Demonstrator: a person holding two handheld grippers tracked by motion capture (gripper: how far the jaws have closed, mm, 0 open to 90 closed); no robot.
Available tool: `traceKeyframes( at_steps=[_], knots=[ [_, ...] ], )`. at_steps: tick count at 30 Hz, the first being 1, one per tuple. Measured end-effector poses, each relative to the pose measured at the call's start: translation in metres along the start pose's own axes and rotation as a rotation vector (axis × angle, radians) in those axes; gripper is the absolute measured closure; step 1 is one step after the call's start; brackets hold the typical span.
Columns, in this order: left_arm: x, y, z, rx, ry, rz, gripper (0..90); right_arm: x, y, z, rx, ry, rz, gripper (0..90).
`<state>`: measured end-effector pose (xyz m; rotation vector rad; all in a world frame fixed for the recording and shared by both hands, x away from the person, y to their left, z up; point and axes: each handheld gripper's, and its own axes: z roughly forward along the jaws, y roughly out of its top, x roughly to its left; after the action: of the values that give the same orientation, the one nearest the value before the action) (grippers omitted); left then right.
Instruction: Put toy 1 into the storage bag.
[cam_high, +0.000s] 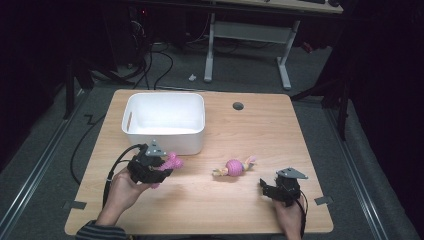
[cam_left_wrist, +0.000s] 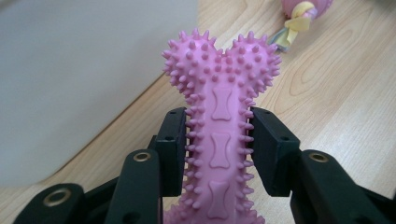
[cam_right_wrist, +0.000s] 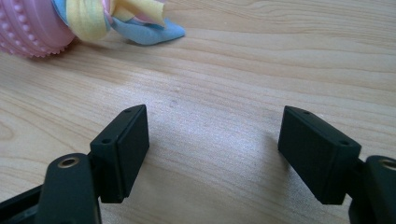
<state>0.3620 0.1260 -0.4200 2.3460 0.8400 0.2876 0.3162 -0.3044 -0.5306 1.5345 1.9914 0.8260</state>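
The left hand-held gripper (cam_left_wrist: 219, 140) has its two black jaws closed on the shaft of a pink spiky bone-shaped chew toy (cam_left_wrist: 222, 93), one jaw on each side, with the knobbed end of the bone sticking out past the jaws. In the high view this left hand-held gripper (cam_high: 159, 167) sits just in front of the white plastic bin (cam_high: 165, 120) on the tabletop (cam_high: 260, 125), the bone (cam_high: 170, 162) held close to the bin's near wall. The right hand-held gripper (cam_right_wrist: 212, 140) has its jaws spread wide with nothing between them, low over bare wood. Near it lies a pink ball toy with coloured fabric strips (cam_high: 234, 167), between the two grippers.
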Motion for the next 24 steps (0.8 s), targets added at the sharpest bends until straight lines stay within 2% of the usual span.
traceKeyframes(
  at_steps=[4, 5, 9, 17, 24],
  knots=[
    [0.001, 0.003, -0.01, 0.008, 0.014, -0.004, 58.4, 0.0, 0.0, 0.0, 0.0, 0.0, 0.0, 24.6],
    [0.001, 0.005, -0.018, 0.005, 0.025, -0.006, 58.4, 0.0, 0.0, 0.0, 0.0, 0.001, 0.0, 24.6],
    [0.003, 0.01, -0.029, -0.005, 0.032, -0.009, 58.5, 0.0, 0.0, 0.0, 0.0, 0.002, -0.002, 24.6],
    [0.007, 0.016, -0.036, -0.007, 0.028, -0.012, 58.6, 0.0, 0.0, 0.0, 0.0, 0.002, -0.003, 24.6],
    [0.016, 0.024, -0.044, -0.016, 0.028, -0.023, 58.6, 0.0, 0.0, 0.0, -0.002, 0.005, -0.007, 24.6]
  ],
)
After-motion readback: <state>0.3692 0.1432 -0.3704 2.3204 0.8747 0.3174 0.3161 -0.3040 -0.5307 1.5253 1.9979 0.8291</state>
